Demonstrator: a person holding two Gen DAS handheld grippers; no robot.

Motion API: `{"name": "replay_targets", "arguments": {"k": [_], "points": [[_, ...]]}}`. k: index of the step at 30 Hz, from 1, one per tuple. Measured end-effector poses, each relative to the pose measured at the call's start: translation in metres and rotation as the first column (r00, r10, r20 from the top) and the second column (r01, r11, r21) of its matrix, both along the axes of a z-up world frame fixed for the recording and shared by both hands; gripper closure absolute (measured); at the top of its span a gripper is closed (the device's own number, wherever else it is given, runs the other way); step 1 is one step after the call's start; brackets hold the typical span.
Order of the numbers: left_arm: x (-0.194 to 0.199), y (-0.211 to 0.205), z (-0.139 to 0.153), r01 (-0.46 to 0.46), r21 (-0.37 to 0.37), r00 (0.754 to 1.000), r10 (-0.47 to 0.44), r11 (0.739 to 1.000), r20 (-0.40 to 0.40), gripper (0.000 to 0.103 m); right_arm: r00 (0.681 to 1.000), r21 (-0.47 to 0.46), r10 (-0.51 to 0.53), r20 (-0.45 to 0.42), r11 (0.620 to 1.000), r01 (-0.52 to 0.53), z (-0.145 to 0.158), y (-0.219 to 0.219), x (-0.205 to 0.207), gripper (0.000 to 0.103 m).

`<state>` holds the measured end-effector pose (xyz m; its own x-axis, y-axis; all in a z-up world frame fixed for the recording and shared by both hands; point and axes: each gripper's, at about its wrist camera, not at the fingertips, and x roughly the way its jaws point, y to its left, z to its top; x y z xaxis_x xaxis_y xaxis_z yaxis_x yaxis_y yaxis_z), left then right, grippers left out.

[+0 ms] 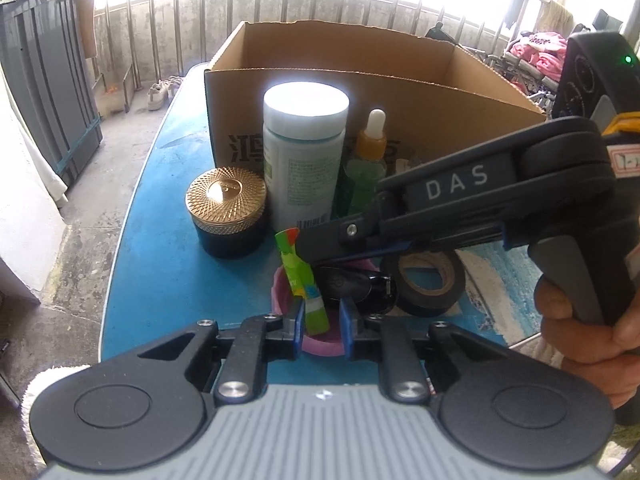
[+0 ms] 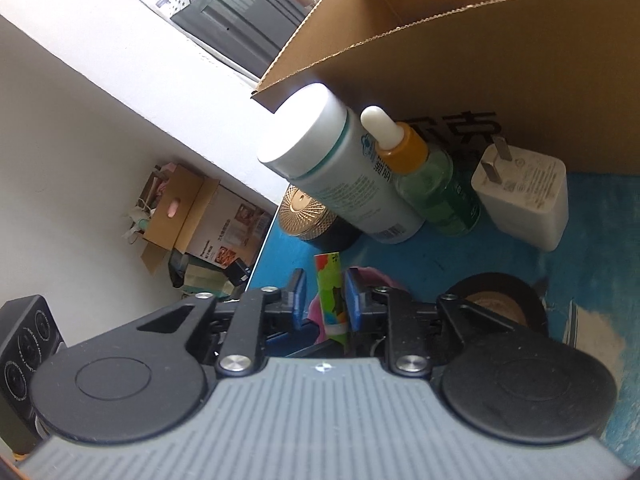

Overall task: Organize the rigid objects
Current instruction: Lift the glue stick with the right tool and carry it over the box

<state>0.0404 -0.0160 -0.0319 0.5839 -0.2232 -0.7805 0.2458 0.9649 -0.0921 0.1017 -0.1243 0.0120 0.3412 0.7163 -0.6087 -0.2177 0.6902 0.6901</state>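
A colourful green packet [image 1: 310, 288] stands upright in a small pink bowl [image 1: 282, 292], beside a black car key [image 1: 352, 288]. My left gripper [image 1: 322, 322] is shut on the packet's lower end. My right gripper [image 1: 312, 246] reaches in from the right at the packet's upper part. In the right wrist view the packet [image 2: 332, 300] sits between the right gripper [image 2: 325, 300] pads with a thin gap on the left side, so it is open. An open cardboard box [image 1: 460, 120] stands behind on the blue table [image 1: 160, 260].
In front of the box stand a white-capped bottle [image 1: 304, 152], a green dropper bottle [image 1: 366, 168], a gold-lidded black jar [image 1: 226, 212] and a white charger plug [image 2: 524, 196]. A black tape roll [image 1: 424, 284] lies right of the bowl. The table edge drops to the floor at left.
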Motion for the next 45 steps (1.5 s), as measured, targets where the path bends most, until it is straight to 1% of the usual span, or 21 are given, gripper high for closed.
{"name": "replay_targets", "arguments": {"k": [5,9,10,13,14,19,26,32,37,40,45], "points": [[0.003,-0.005,-0.003,0.002,0.03,1.0,-0.002,1.0,-0.007,0.085,1.0,-0.023,0.016,-0.008,1.0,-0.016,-0.006,0.01,0.003,0.078],[0.005,-0.009,-0.006,0.001,0.065,1.0,0.0,0.998,-0.007,0.086,1.0,-0.017,0.021,-0.01,1.0,-0.021,-0.009,0.012,0.003,0.078],[0.005,-0.01,-0.006,0.001,0.074,1.0,-0.001,0.997,-0.003,0.086,1.0,-0.019,0.022,-0.006,1.0,-0.022,-0.009,0.012,0.003,0.079],[0.004,-0.013,-0.007,0.002,0.095,1.0,-0.003,0.996,0.007,0.087,1.0,-0.032,0.021,0.007,0.999,-0.021,-0.01,0.014,0.001,0.086],[0.004,-0.014,-0.007,-0.003,0.098,1.0,0.002,0.995,0.01,0.087,1.0,-0.035,0.02,0.009,0.999,-0.02,-0.011,0.014,0.0,0.087],[0.004,-0.013,-0.006,-0.02,0.089,1.0,0.019,0.996,0.018,0.088,1.0,-0.023,0.004,0.012,1.0,-0.004,-0.012,0.012,-0.003,0.088],[-0.007,-0.017,0.003,-0.005,0.095,0.999,0.0,0.995,0.049,0.089,0.999,0.011,-0.021,0.032,1.0,0.021,-0.005,0.001,-0.014,0.088],[-0.023,-0.024,0.025,-0.003,0.104,0.995,-0.008,0.995,0.099,0.089,0.996,0.047,-0.033,0.086,0.998,0.029,0.017,-0.009,-0.03,0.088],[-0.039,-0.031,0.051,0.005,0.104,0.986,-0.022,0.995,0.162,0.089,0.986,0.073,-0.045,0.16,0.997,0.034,0.048,-0.019,-0.044,0.088],[-0.047,-0.036,0.069,0.012,0.106,0.977,-0.034,0.994,0.212,0.089,0.973,0.086,-0.057,0.224,0.996,0.038,0.071,-0.025,-0.051,0.088],[-0.051,-0.05,0.1,0.03,0.115,0.95,-0.064,0.993,0.306,0.089,0.938,0.098,-0.075,0.338,0.994,0.045,0.11,-0.04,-0.05,0.088]]}}
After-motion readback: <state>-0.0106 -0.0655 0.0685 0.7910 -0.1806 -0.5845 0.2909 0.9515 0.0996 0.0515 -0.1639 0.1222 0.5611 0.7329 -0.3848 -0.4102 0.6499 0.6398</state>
